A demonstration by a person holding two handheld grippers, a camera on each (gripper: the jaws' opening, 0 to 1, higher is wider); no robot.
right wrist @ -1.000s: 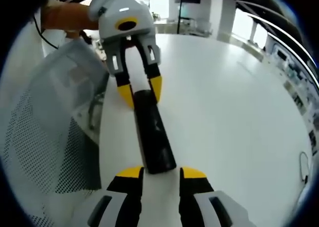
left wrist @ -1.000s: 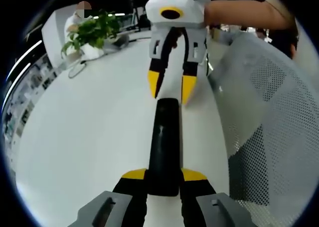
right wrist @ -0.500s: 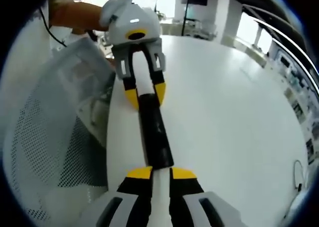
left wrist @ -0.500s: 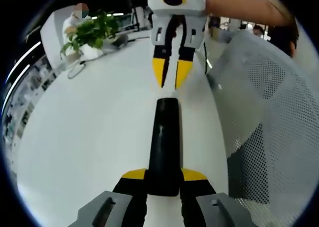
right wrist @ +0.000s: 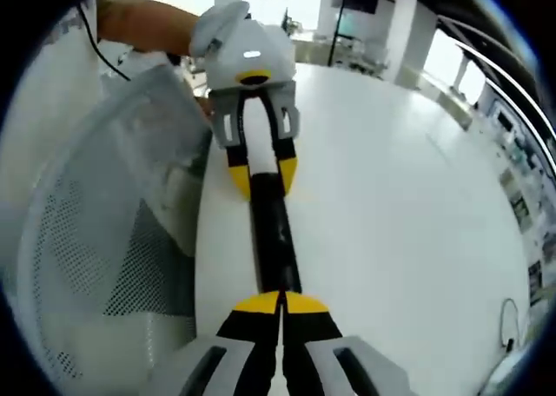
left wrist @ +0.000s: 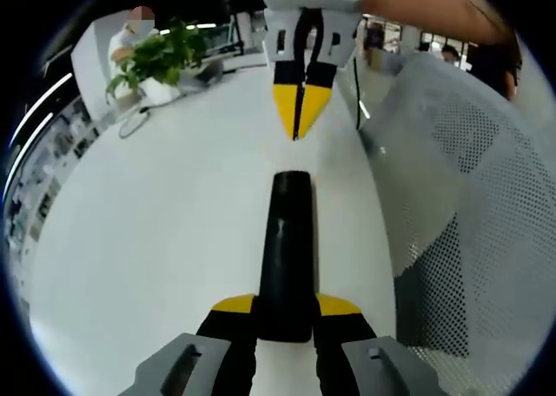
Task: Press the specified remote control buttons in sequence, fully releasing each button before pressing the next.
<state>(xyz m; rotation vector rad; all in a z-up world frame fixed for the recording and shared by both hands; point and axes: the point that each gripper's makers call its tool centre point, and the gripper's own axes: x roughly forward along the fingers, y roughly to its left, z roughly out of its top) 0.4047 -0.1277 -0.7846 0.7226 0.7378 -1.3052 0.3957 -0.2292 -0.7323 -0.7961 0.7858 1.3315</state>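
A black remote control lies on a white table, framed by the yellow tips of the left gripper, whose body runs black to grey. The right gripper shows yellow tips, black arms and a white body with a yellow-ringed lens housing. A pale grey mesh chair is dotted with dark perforations. A green plant stands in a white pot.
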